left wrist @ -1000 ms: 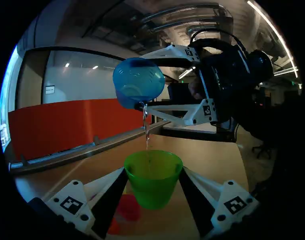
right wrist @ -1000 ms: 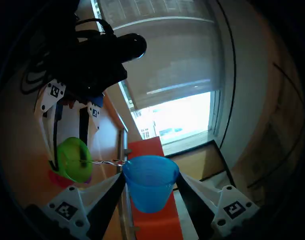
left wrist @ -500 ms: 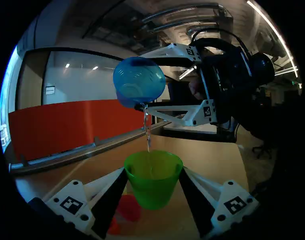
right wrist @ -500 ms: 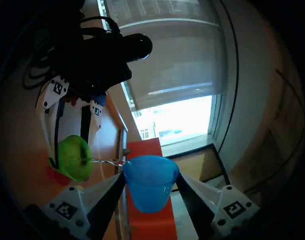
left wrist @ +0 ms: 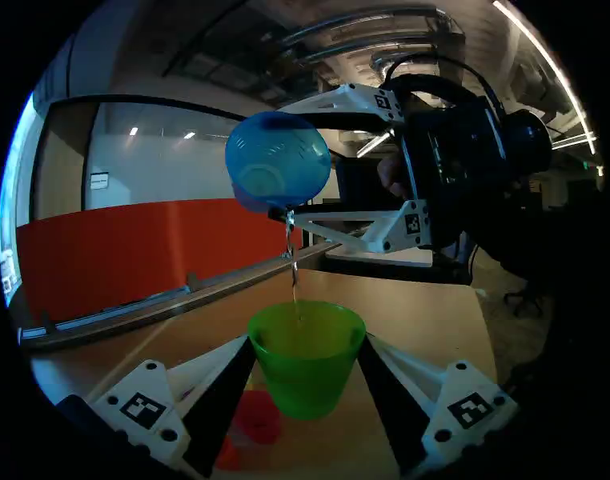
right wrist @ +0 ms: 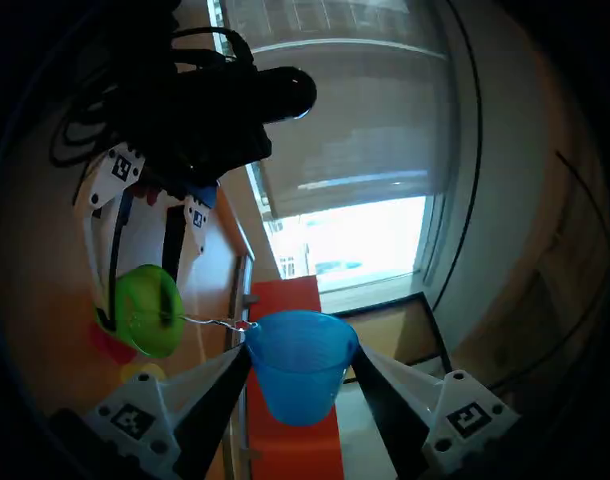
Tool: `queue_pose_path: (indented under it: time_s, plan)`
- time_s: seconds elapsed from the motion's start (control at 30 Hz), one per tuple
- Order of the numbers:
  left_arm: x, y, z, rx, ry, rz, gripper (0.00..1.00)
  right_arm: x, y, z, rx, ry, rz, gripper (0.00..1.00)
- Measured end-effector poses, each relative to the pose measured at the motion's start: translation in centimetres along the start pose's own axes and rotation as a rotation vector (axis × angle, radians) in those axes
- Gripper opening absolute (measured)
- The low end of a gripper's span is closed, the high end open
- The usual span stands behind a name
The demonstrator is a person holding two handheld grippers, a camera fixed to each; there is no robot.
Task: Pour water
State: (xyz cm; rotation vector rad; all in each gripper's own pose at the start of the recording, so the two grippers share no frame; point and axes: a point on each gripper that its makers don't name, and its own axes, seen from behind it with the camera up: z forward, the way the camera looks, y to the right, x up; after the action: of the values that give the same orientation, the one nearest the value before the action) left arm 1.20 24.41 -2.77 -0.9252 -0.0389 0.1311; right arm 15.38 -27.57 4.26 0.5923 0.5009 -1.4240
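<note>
The left gripper (left wrist: pixel 305 346) has its fingers closed on the sides of a green cup (left wrist: pixel 305 376), which it holds upright over the wooden counter (left wrist: pixel 417 312). The right gripper (right wrist: pixel 301 356) has its fingers clamped on a blue cup (right wrist: pixel 298 376). In the left gripper view this cup is tipped nearly onto its side, directly above the green one and well apart from it. A thin stream of water (left wrist: pixel 292 256) leaves the blue cup's lowest lip and falls into the green cup near the middle of its mouth. A red cup (left wrist: pixel 257 416) sits on the counter just below and beside the green cup.

The pour appears to be under way, and the main risk is the length of the fall. The stream is narrow and twisting, so a small sideways drift of either hand could send it over the green rim onto the counter and the red cup. Tipping the blue cup faster would throw the water further out and could overshoot the far rim. Tipping it too slowly could let the water cling to the lip and dribble down the blue wall. The green cup's fill level is hard to read from here, so overfilling is also possible.
</note>
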Motion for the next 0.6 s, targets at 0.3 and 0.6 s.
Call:
queue_pose_path:
  time_s: [0.3, 0.6]
  plan:
    - [0.17, 0.00, 0.13, -0.001, 0.003, -0.001, 0.86, 0.21, 0.21, 0.16, -0.006, 0.003, -0.039, 0.91]
    - [0.27, -0.11, 0.08, 0.002, 0.005, -0.001, 0.86, 0.28, 0.60, 0.26, -0.014, 0.004, -0.070, 0.91]
